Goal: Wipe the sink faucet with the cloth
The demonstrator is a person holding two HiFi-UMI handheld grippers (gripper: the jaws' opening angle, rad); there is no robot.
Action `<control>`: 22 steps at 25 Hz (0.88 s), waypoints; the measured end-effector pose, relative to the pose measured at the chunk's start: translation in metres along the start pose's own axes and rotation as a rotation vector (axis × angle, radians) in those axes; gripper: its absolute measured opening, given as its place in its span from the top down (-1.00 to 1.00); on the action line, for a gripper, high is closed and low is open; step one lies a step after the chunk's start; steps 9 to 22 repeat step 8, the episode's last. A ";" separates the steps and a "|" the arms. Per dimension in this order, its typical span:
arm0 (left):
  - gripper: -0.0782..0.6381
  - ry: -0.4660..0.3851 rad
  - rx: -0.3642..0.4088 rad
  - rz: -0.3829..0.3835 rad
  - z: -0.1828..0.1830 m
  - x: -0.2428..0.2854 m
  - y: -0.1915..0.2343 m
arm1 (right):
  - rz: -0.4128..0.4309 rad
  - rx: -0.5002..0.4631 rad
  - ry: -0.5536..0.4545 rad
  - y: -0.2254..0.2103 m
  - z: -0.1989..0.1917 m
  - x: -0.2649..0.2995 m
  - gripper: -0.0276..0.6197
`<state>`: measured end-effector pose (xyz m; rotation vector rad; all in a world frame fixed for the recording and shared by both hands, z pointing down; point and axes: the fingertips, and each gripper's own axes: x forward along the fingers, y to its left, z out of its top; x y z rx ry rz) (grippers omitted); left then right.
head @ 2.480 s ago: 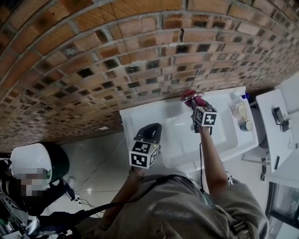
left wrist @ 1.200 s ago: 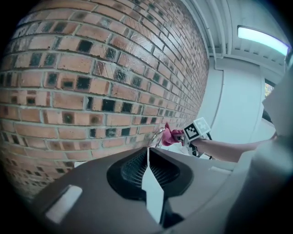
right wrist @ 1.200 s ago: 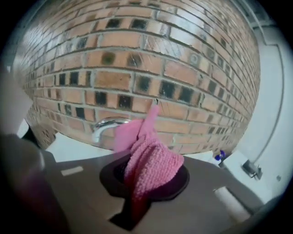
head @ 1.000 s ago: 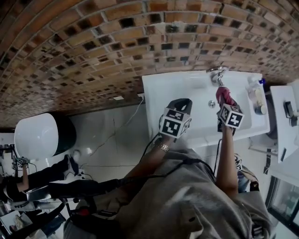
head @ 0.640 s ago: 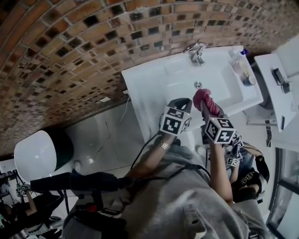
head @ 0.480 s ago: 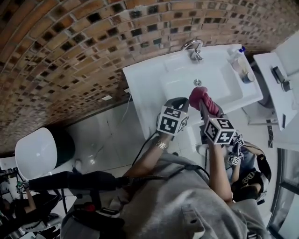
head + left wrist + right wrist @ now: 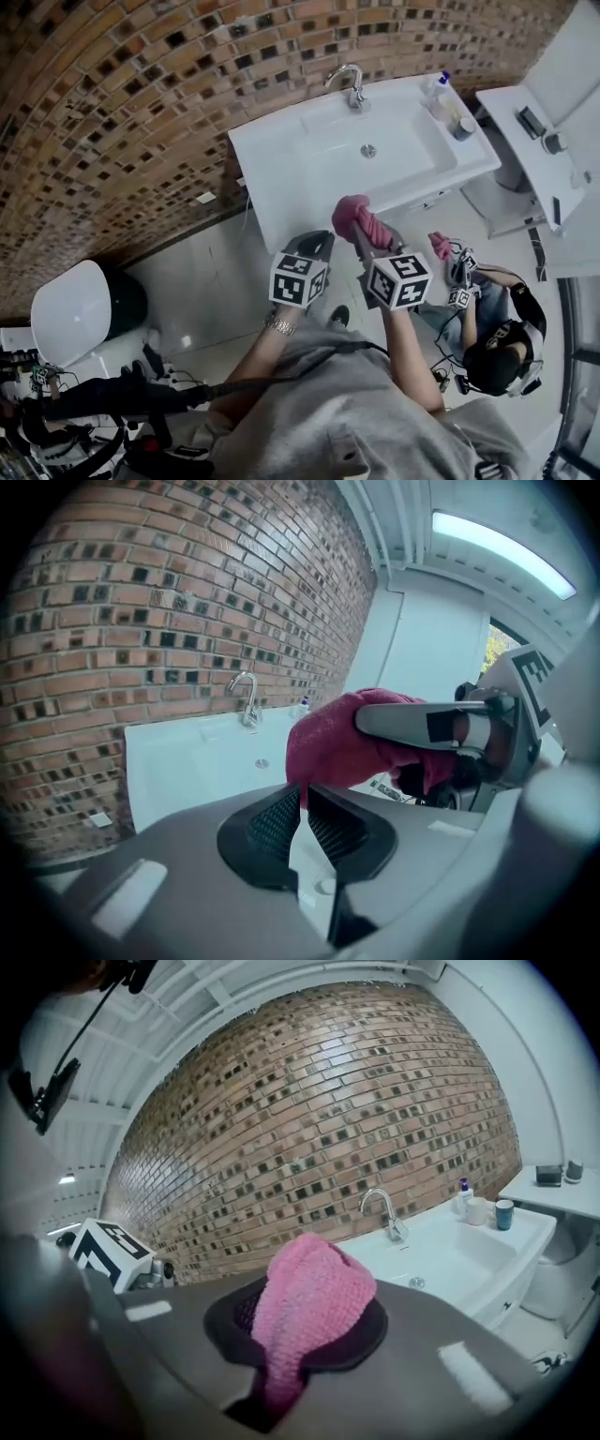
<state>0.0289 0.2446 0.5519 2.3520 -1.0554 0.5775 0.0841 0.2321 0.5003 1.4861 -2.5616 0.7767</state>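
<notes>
The faucet (image 7: 350, 82) stands at the wall edge of the sink (image 7: 281, 164), well apart from me. My right gripper (image 7: 364, 228) clamps the pink cloth (image 7: 352, 212). My left gripper (image 7: 313, 247) is closed and empty. To wipe well, I should press the bulging wad against the curved spout and keep the grip firm.

The cloth (image 7: 352, 211) is pink, with a fine knitted texture. The sink (image 7: 281, 159) is plain white, and the faucet (image 7: 349, 82) is shiny silver. The wall (image 7: 112, 94) has red-brown bricks mixed with small dark squares. The left gripper (image 7: 317, 246) and the right gripper (image 7: 366, 231) are grey with black ribbed jaws. Their cubes (image 7: 298, 278) are white with black square markers. The floor (image 7: 202, 291) is pale grey tile.
</notes>
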 end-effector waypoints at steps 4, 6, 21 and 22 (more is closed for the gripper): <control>0.59 -0.077 -0.009 -0.036 0.022 -0.022 -0.010 | 0.057 0.019 -0.052 0.022 0.011 -0.022 0.80; 0.44 -0.117 -0.036 -0.098 0.033 -0.028 -0.022 | 0.052 -0.011 -0.063 0.024 0.016 -0.033 0.80; 0.29 -0.155 -0.063 -0.167 0.041 -0.033 -0.036 | 0.026 -0.062 -0.062 0.023 0.018 -0.043 0.80; 0.29 -0.155 -0.063 -0.167 0.041 -0.033 -0.036 | 0.026 -0.062 -0.062 0.023 0.018 -0.043 0.80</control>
